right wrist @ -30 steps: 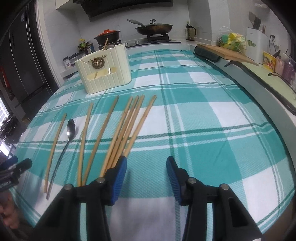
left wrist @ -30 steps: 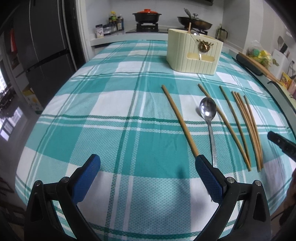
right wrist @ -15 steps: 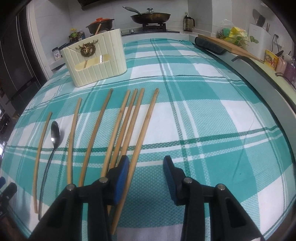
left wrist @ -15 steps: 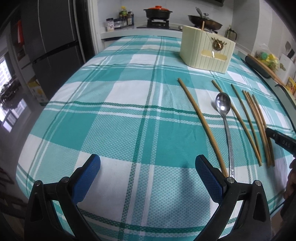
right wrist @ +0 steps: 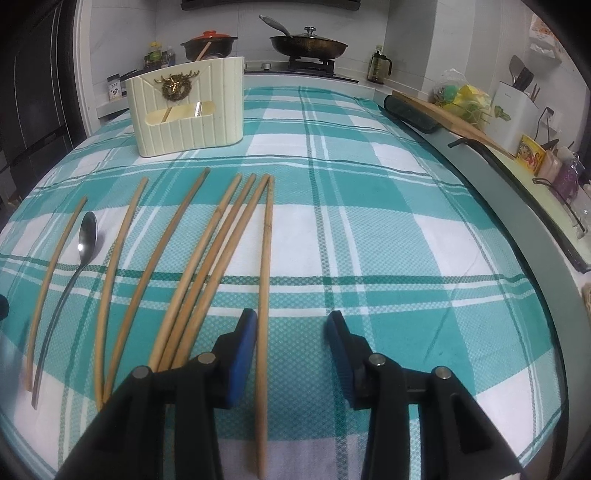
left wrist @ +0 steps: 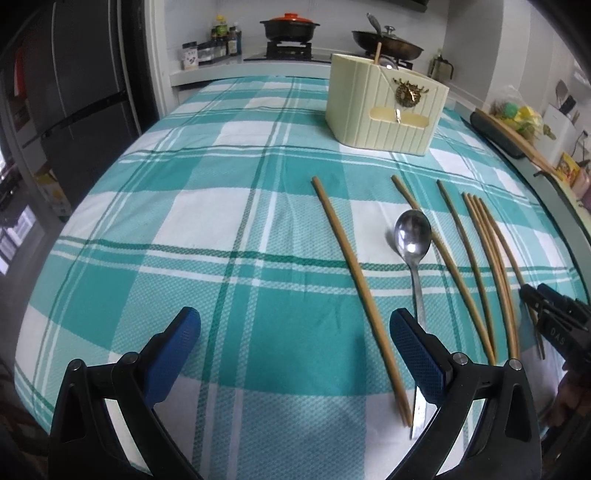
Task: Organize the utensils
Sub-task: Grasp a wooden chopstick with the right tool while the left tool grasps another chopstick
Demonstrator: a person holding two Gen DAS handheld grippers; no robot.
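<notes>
Several wooden chopsticks (right wrist: 207, 266) and a steel spoon (right wrist: 88, 236) lie side by side on the checked teal cloth. A cream utensil holder (right wrist: 188, 110) stands beyond them. My right gripper (right wrist: 291, 319) hangs low over the near ends, its jaws opening. The rightmost chopstick (right wrist: 265, 277) lies between them, close by the left pad (right wrist: 243, 343), unpinched. My left gripper (left wrist: 295, 321) is wide open. The leftmost chopstick (left wrist: 354, 273) ends between its jaws, and the spoon (left wrist: 412, 236) has its handle running behind the right finger (left wrist: 417, 354). The holder (left wrist: 384, 110) stands far back.
The table's right rim (right wrist: 532, 229) borders a counter with a cutting board (right wrist: 454, 122) and a white knife block (right wrist: 515, 107). Behind the table a stove carries a black pot (left wrist: 290, 27) and a pan (right wrist: 308, 46). A dark fridge (left wrist: 74, 92) stands left.
My right gripper shifted left, so the rightmost chopstick now lies between its jaws instead of under the left finger. My left gripper slid right toward the leftmost chopstick and spoon.
</notes>
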